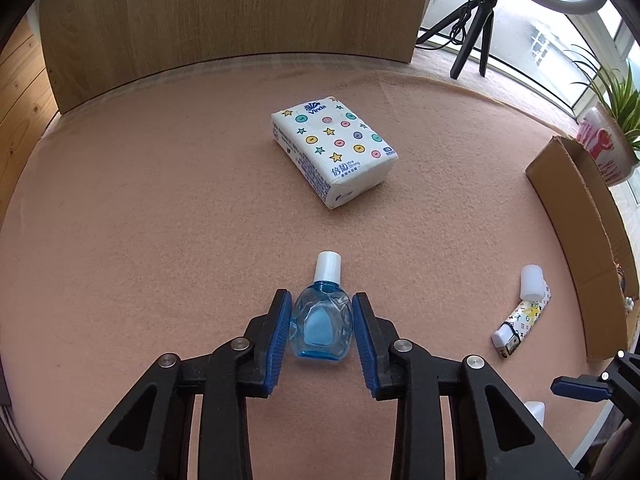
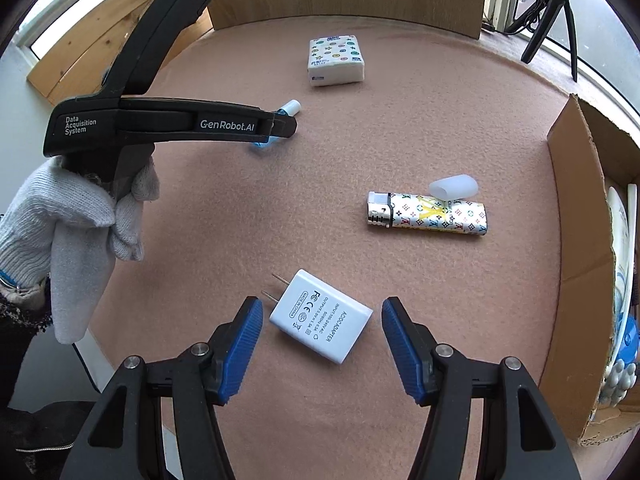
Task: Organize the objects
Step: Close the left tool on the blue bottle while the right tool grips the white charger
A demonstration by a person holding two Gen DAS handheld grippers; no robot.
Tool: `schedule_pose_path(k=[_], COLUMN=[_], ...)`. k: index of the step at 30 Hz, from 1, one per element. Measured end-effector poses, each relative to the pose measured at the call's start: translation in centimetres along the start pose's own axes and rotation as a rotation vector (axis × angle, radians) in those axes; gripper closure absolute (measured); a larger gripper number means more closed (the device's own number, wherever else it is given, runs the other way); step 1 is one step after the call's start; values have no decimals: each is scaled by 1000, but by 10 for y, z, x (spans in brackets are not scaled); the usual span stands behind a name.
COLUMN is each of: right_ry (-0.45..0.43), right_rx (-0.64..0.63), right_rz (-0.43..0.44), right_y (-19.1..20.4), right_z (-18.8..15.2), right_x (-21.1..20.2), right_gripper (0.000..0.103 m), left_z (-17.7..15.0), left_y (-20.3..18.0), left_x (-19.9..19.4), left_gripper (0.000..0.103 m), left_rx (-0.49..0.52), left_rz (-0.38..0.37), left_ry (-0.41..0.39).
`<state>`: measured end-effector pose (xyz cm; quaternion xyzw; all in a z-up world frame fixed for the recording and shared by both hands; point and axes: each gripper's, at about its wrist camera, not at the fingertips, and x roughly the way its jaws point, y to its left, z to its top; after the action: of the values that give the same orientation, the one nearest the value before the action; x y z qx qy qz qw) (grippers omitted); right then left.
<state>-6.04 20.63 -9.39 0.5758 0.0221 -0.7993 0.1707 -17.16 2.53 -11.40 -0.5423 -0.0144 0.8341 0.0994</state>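
A small blue glass bottle [image 1: 322,326] with a white cap lies on the pink felt, cap pointing away. My left gripper [image 1: 321,294] has its blue pads pressed against the bottle's two sides. In the right wrist view the left gripper [image 2: 280,124] covers most of the bottle [image 2: 290,109], and a white-gloved hand [image 2: 80,216] holds it. My right gripper [image 2: 322,300] stands open over a white AC adapter [image 2: 320,318], which lies flat between the fingers without touching either pad.
A patterned tissue pack [image 1: 334,152] lies farther back. At the right lie a patterned lighter [image 2: 432,216] and a white cap [image 2: 454,186], beside an open cardboard box [image 2: 576,220]. A wooden board [image 1: 240,8], a tripod [image 1: 476,28] and a potted plant [image 1: 604,148] line the back.
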Motion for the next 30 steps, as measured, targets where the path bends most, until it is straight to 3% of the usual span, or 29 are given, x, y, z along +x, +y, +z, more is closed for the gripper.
schedule_pose_path(k=[9,16,20,23,25,30], right_ry=[24,99,89,60,47,18], right_rx=[-104,-221,-232,-217,-196,-134], right_rz=[75,28,-19,-52,-64,-81], right_y=[14,29,35,36,35,27], right_z=[15,4,-1,-2,-2,-6], right_x=[11,27,31,31,29,25], right_gripper=[45,45,45,55,68,71], left_z=[-5,-17,-26,-33,-37,-45], left_y=[6,13,16,16,16,16], left_x=[-3,-11,-15,-18,-20,-24], left_gripper=[70,70,70,70,70,70], left_rx=[-2,-16,-33,-44,-52,-79], left_rz=[-19,-37,-45,-49,-51,-62], left_ry=[2,3,-4,-8,-11,-15])
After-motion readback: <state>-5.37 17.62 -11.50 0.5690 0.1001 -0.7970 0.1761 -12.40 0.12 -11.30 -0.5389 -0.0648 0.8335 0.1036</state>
